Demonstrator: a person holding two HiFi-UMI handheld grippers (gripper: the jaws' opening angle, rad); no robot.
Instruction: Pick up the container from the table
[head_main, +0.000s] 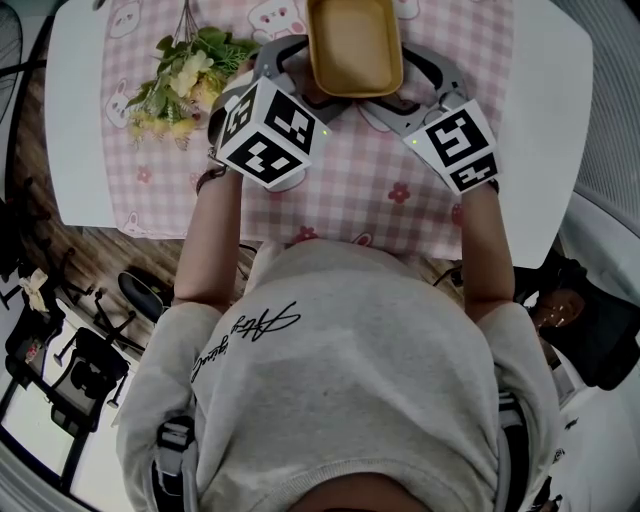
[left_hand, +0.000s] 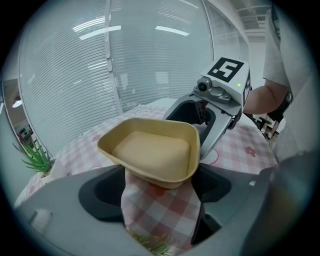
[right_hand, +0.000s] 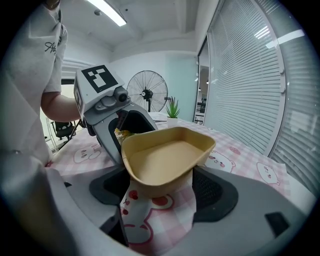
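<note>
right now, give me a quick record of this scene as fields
container: tan, open-topped, empty
surface: pink checked cloth on a white table
left tool: jaws closed on the container's near-left corner
right tool: jaws closed on its near-right corner
nearby: flower bunch, left of the container, apart from it
lifted: cannot tell
</note>
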